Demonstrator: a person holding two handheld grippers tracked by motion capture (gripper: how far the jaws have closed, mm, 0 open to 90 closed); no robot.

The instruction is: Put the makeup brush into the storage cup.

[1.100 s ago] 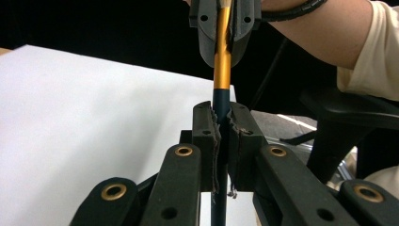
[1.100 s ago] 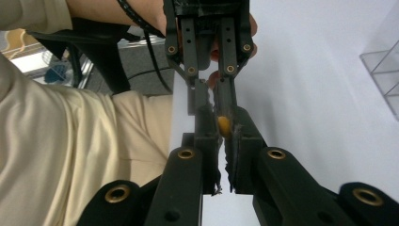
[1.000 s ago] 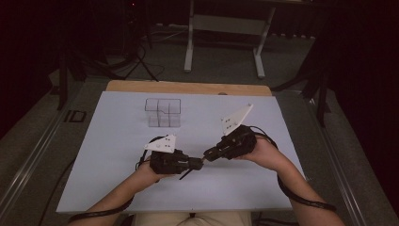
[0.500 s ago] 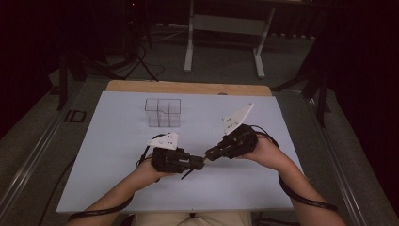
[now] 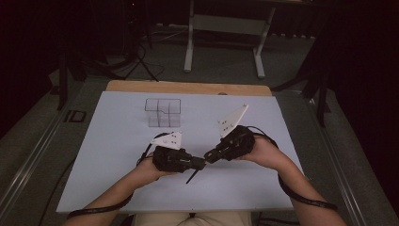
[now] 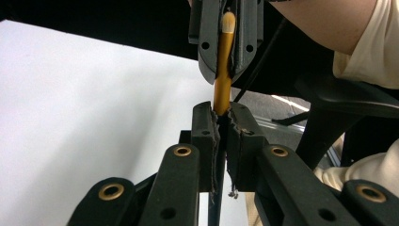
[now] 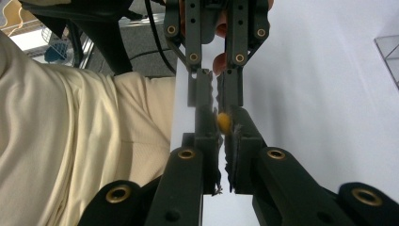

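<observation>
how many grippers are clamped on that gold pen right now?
2. The left gripper grips the gold pen at its lower, dark part; the right gripper grips its upper gold end. Both meet above the white table, near the front.

Glossy golden brush handle (image 6: 222, 70), matt white table (image 5: 117, 155)

On my white table (image 5: 117, 155) stands a clear box with compartments (image 5: 163, 112), far from me; behind is a metal stand (image 5: 226, 28).
</observation>
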